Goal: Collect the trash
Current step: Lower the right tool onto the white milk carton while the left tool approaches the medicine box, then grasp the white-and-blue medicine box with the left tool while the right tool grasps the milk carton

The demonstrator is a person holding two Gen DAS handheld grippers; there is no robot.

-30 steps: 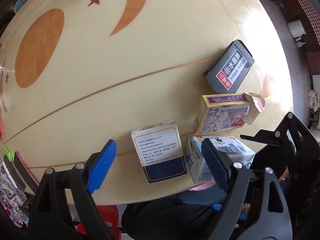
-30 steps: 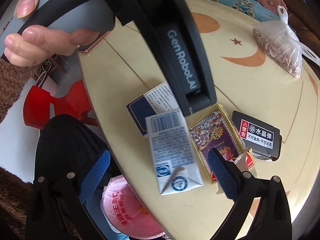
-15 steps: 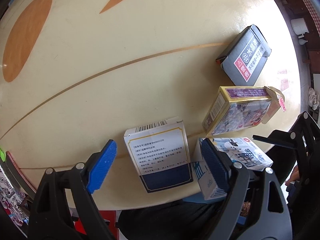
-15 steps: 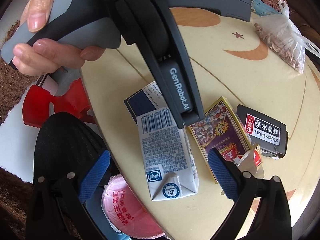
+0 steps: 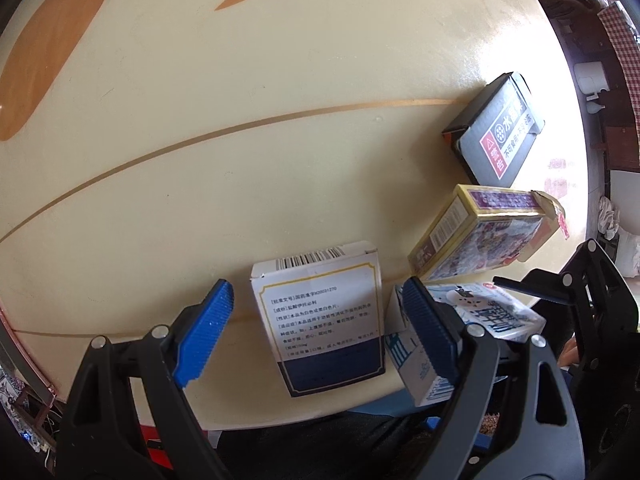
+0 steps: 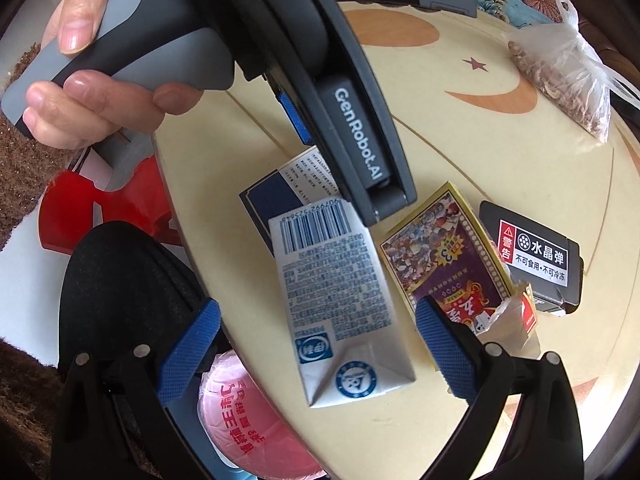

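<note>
The white-and-blue box (image 5: 325,316) sits between the left gripper's (image 5: 316,332) parted jaws. The milk carton (image 5: 420,364) crowds its right side; bare table (image 5: 240,80) lies beyond.

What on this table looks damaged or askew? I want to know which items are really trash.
The purple-and-yellow box has a torn-open end flap hanging loose. The milk carton lies flat with its top folded and creased, near the table edge. The blue-and-white medicine box and the grey box look intact.

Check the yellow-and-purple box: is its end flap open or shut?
Open: the yellow-and-purple box has its end flap torn and sticking out.
</note>
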